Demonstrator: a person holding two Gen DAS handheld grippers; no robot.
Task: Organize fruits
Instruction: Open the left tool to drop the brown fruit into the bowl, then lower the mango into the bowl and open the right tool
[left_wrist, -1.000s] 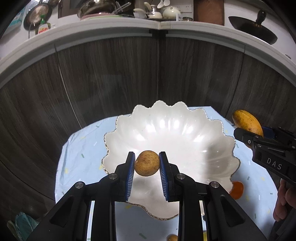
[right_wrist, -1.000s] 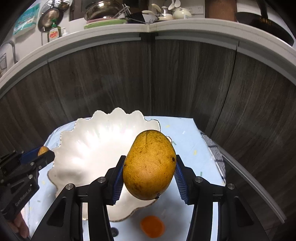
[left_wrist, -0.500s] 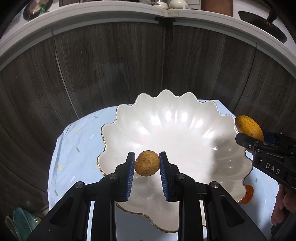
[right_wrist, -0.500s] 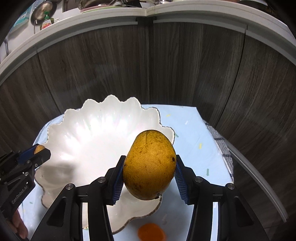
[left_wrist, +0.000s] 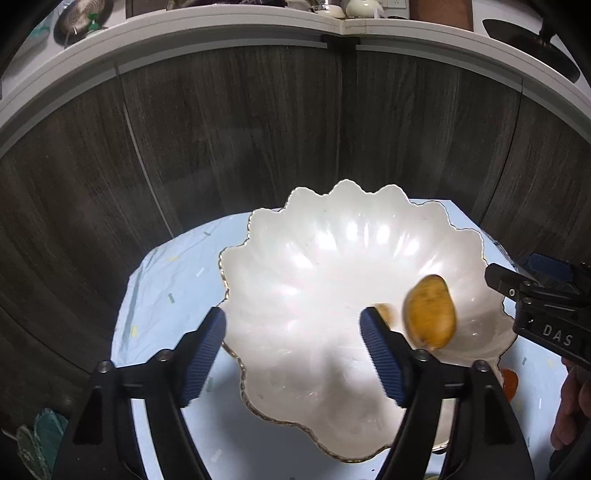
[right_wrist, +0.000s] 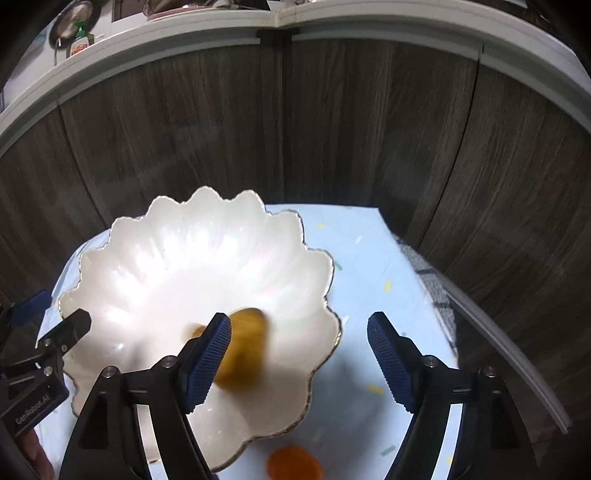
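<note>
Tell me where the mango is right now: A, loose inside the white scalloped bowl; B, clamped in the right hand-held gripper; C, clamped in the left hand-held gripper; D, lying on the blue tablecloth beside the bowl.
A: the blurred mango shows against the inside of the white scalloped bowl, and both the left hand-held gripper and the right hand-held gripper are open with nothing between their jaws.

**What you can't make out here**

Your big yellow-orange mango (right_wrist: 245, 350) is pure motion smear, and the right gripper's left blue ribbed pad (right_wrist: 207, 363) covers part of it. The small round brownish fruit (left_wrist: 384, 311) peeks out behind the left gripper's pad, mostly hidden. That flat orange fruit (right_wrist: 293, 465) on the pale blue cloth runs off the frame's bottom.
</note>
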